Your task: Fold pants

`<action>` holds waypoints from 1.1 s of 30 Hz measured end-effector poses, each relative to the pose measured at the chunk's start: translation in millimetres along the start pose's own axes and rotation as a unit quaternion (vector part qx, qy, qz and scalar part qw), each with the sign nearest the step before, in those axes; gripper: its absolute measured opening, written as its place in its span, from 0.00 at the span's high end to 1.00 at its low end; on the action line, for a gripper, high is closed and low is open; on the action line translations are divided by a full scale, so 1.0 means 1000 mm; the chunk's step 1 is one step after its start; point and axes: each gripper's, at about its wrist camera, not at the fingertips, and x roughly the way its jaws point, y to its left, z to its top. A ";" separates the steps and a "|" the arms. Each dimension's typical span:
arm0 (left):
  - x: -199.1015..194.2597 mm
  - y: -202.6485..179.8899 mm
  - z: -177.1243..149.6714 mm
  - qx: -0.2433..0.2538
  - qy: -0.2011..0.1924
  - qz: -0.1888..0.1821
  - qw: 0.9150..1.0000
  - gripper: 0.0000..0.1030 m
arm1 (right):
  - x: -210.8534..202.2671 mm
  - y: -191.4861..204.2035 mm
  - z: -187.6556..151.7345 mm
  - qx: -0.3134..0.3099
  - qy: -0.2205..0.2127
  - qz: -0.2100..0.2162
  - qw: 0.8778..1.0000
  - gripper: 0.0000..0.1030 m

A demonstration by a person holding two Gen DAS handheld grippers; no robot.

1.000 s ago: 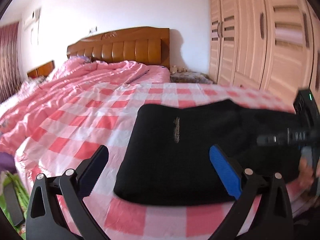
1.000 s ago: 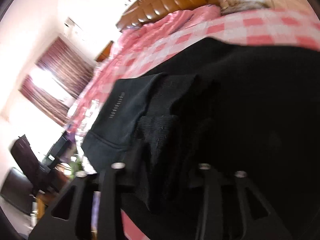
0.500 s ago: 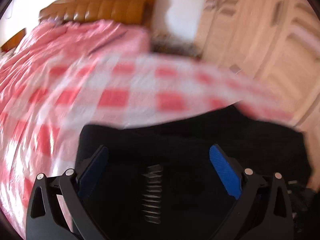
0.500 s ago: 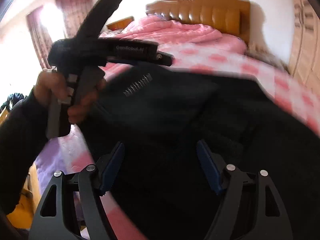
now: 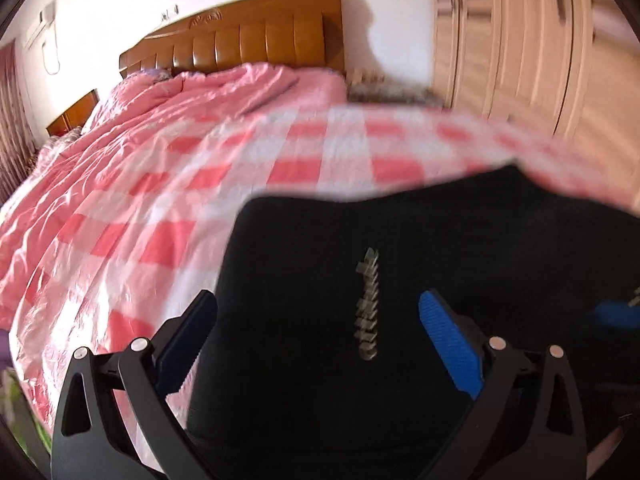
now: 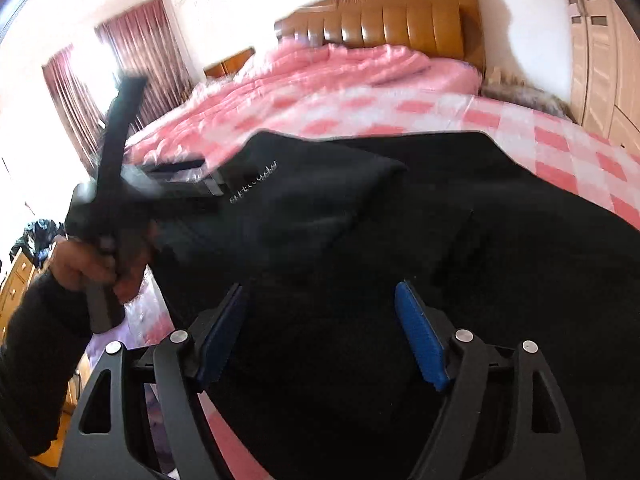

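Note:
The black pants [image 5: 400,272] lie folded on the pink checked bed, with a small silver logo [image 5: 368,304] on top. My left gripper [image 5: 320,340] is open and empty just above the pants, its blue pads either side of the logo. In the right wrist view the pants [image 6: 400,232] fill the foreground, with a folded flap [image 6: 312,184] on top. My right gripper [image 6: 320,336] is open and empty over the near part of the pants. The left gripper [image 6: 200,178] shows there at the pants' left end, in a hand.
The bed [image 5: 160,200] has a pink checked cover, a crumpled pink quilt [image 5: 192,112] and a wooden headboard [image 5: 240,44] at the far end. A wardrobe [image 5: 520,40] stands on the right. Curtains [image 6: 132,60] and a dresser [image 6: 16,280] are at the left.
My right gripper let go of the pants and opened, then pulled back. My left gripper moved in over the folded pants to the logo and stays open.

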 end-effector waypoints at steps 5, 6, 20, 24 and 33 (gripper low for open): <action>-0.018 -0.012 -0.001 0.033 -0.030 0.013 0.999 0.02 | -0.030 -0.025 0.023 0.008 -0.042 -0.039 0.998 0.23; -0.022 -0.016 -0.001 0.040 -0.036 0.015 0.998 0.02 | -0.034 -0.036 0.027 0.017 -0.046 -0.054 0.997 0.21; -0.013 -0.028 -0.009 0.064 -0.017 0.037 0.997 0.02 | -0.055 -0.140 0.003 0.113 0.030 -0.195 0.974 0.15; -0.023 -0.034 -0.010 0.074 -0.024 0.048 0.996 0.02 | -0.062 -0.149 -0.017 0.094 0.068 -0.250 0.961 0.15; -0.061 -0.062 -0.037 0.084 -0.035 0.050 0.995 0.02 | -0.112 -0.137 -0.042 0.092 0.025 -0.242 0.966 0.15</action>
